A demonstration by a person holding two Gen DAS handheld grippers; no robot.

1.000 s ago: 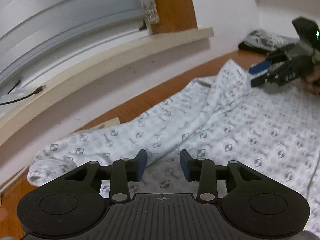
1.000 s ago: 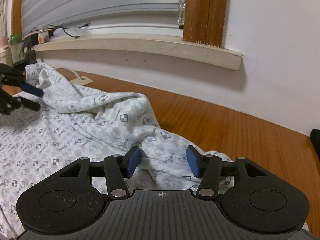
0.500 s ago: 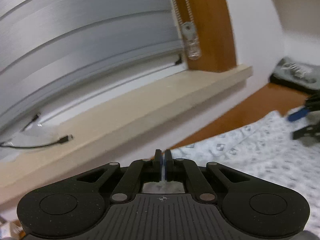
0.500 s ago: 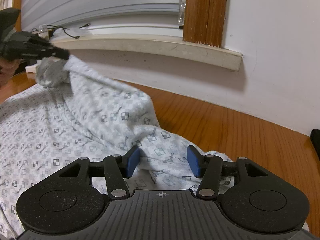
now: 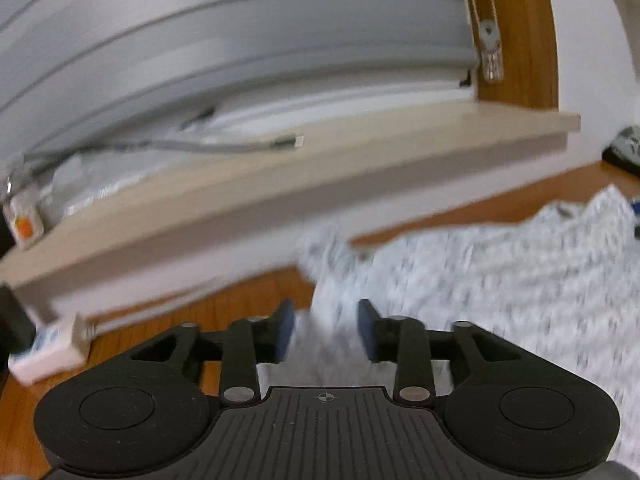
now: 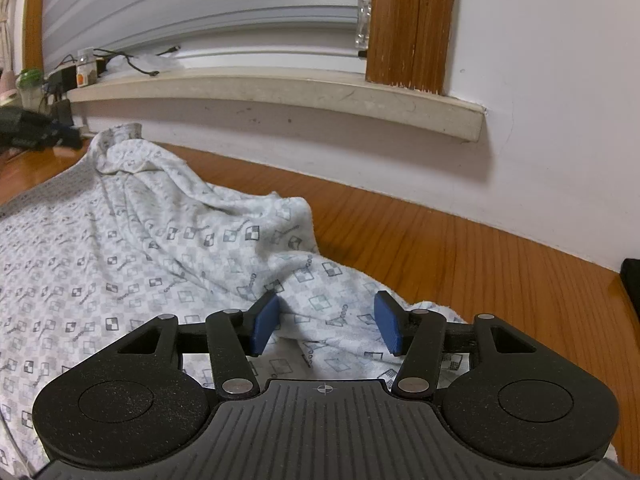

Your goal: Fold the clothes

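Now spreading the left tongs to drop the patterned garment on the table, right tongs parked spread, pinching nothing.

The left gripper has its jaws apart; they have just been opening. The blue pads do not press anything, and blurred white patterned cloth lies between and beyond them on the wooden tabletop. The cloth spreads to the right. The whole picture is blurred. Above, a pale windowsill carries a grey cable, under closed grey blinds. A brown frame stands at the right. A white box lies at the left.
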